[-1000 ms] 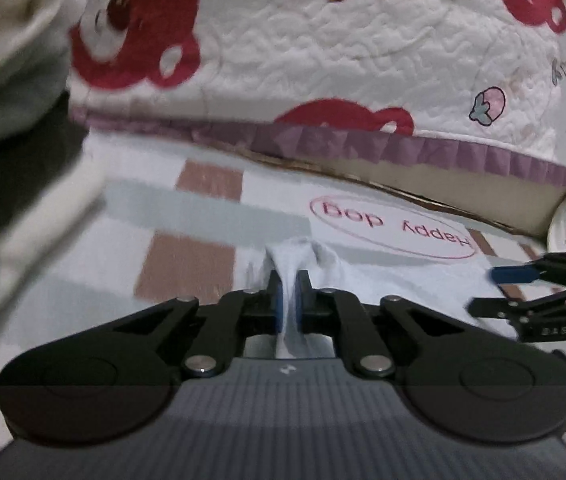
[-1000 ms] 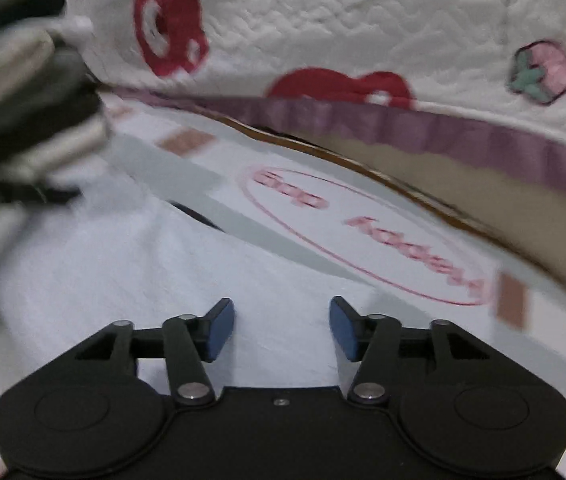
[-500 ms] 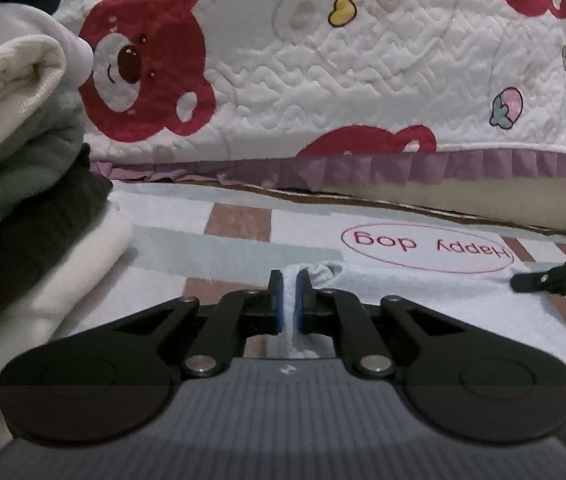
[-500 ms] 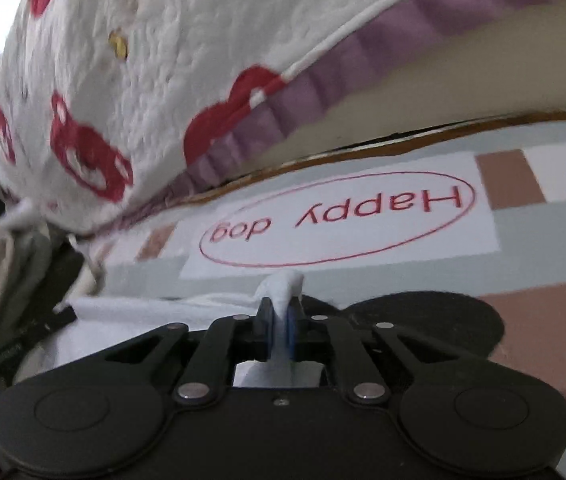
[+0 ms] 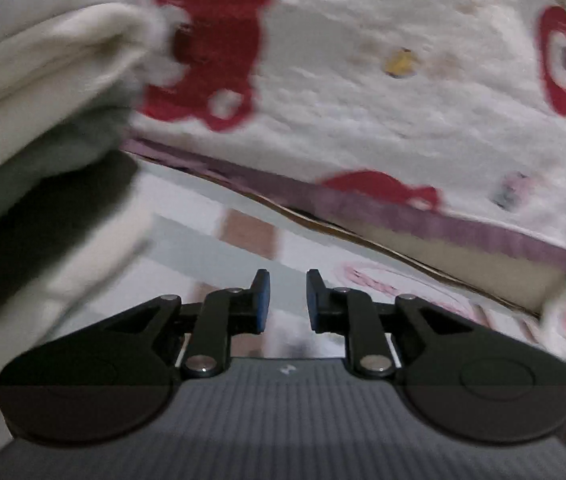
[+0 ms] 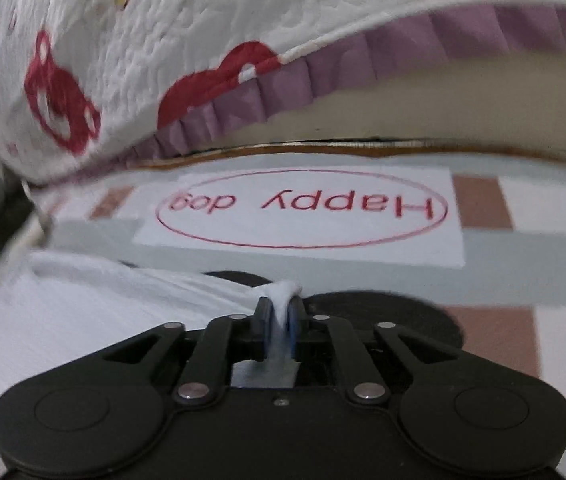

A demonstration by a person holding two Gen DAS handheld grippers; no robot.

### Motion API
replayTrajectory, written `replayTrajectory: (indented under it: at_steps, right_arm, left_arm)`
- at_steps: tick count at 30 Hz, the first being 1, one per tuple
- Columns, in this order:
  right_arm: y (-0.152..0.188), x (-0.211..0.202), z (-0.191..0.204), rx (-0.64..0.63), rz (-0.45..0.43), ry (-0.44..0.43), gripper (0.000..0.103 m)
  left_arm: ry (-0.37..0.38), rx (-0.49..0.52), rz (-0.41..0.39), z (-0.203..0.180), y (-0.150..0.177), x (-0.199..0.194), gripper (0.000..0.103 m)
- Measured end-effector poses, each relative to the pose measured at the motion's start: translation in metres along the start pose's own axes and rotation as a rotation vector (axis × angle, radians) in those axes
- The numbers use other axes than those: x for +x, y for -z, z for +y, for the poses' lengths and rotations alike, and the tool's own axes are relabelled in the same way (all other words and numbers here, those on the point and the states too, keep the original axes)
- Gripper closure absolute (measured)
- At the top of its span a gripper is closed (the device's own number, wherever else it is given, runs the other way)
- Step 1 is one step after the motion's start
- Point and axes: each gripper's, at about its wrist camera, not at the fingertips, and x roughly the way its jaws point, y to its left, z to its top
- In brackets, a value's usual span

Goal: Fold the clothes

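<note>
Nearest in the right wrist view, the right gripper has its fingers pinched on a raised tuft of the white garment; they have just been easing apart, yet the cloth is gripped between the blue pads. My guess is that this corner is held up so a fold can be laid over. The garment spreads flat to the left over the checked mat, and a dark round patch beside the gripper is partly covered by cloth and gripper, so I cannot say what it is.

By contrast, the left gripper has fingers standing apart with nothing between them, having just been opening; that reads as a release of its corner. Its view is blurred, and the garment itself cannot be made out below it.

Further off at left rises a stack of folded clothes, cut off by the frame edge, probably finished items. Beyond the mat's "Happy dog" print hangs a bear-patterned quilt with a purple frill, hiding whatever lies beneath it.
</note>
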Motion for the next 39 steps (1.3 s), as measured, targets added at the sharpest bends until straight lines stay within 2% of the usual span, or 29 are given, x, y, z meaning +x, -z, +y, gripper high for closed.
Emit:
replayTrajectory:
  at_steps: [1,3,5,7,8,11,12,13,15,16,19,21,23,25,29,30,31,33,34,35,36,39]
  right_arm:
    - [0.000,0.001,0.008,-0.094,-0.021,0.054,0.069]
    - [-0.004,-0.003,0.019,-0.140,-0.046,0.075,0.069]
    - [-0.006,-0.022,0.037,-0.166,-0.103,0.014,0.069]
    - [0.000,-0.046,0.058,-0.206,-0.151,-0.085,0.068]
    - [0.005,-0.054,0.068,-0.239,-0.151,-0.142,0.068]
    - [0.026,-0.059,0.075,-0.323,-0.104,-0.175,0.066]
    - [0.033,-0.060,0.077,-0.350,-0.088,-0.182,0.066]
    - [0.041,-0.062,0.078,-0.377,-0.071,-0.190,0.062]
    - [0.051,-0.065,0.059,-0.346,-0.071,-0.185,0.059]
    - [0.055,-0.066,0.048,-0.325,-0.072,-0.182,0.062]
    - [0.069,-0.079,0.037,-0.343,-0.085,-0.120,0.062]
    - [0.075,-0.084,0.034,-0.361,-0.091,-0.109,0.062]
    - [0.073,-0.084,0.025,-0.294,-0.071,-0.116,0.059]
    - [0.068,-0.087,0.015,-0.213,-0.036,-0.109,0.052]
    - [0.060,-0.100,-0.001,-0.068,0.049,-0.044,0.047]
    - [0.060,-0.102,-0.003,-0.029,0.081,-0.055,0.046]
    - [0.060,-0.104,-0.005,0.010,0.115,-0.074,0.046]
    - [0.062,-0.109,-0.008,0.095,0.168,-0.139,0.046]
    - [0.064,-0.110,-0.009,0.157,0.184,-0.190,0.045]
    - [0.067,-0.111,-0.011,0.223,0.200,-0.240,0.044]
    - [0.073,-0.109,-0.013,0.301,0.225,-0.277,0.041]
    - [0.092,-0.099,-0.016,0.535,0.297,-0.338,0.040]
  left_arm:
    - [0.000,0.062,0.044,-0.010,0.000,-0.005,0.085]
    - [-0.020,0.113,0.098,-0.027,0.008,-0.016,0.085]
    - [-0.012,0.087,0.129,-0.033,0.023,-0.028,0.085]
    - [0.010,0.040,0.146,-0.031,0.041,-0.033,0.082]
    - [0.013,0.049,0.156,-0.032,0.049,-0.031,0.082]
    - [-0.044,0.100,0.190,-0.034,0.068,-0.013,0.082]
    - [-0.062,0.089,0.195,-0.032,0.070,-0.009,0.081]
    - [-0.069,0.056,0.194,-0.028,0.072,-0.005,0.077]
    - [-0.088,0.000,0.198,-0.019,0.071,-0.003,0.064]
    - [-0.104,-0.022,0.202,-0.015,0.070,-0.001,0.058]
    - [-0.096,-0.042,0.215,-0.009,0.070,0.001,0.057]
    - [-0.112,-0.080,0.226,-0.008,0.069,-0.005,0.057]
    - [-0.141,-0.108,0.238,-0.010,0.065,-0.014,0.057]
    - [-0.172,-0.087,0.231,-0.021,0.059,-0.034,0.059]
    - [-0.127,-0.044,0.226,-0.037,0.060,-0.065,0.051]
    - [-0.124,-0.033,0.221,-0.039,0.062,-0.067,0.051]
    - [-0.133,0.023,0.199,-0.046,0.064,-0.066,0.051]
    - [-0.140,0.247,0.155,-0.067,0.071,-0.062,0.051]
    - [-0.118,0.349,0.145,-0.077,0.076,-0.059,0.051]
    - [-0.087,0.395,0.143,-0.083,0.080,-0.056,0.051]
    - [-0.055,0.426,0.143,-0.087,0.083,-0.053,0.051]
    - [0.025,0.374,0.168,-0.091,0.091,-0.041,0.049]
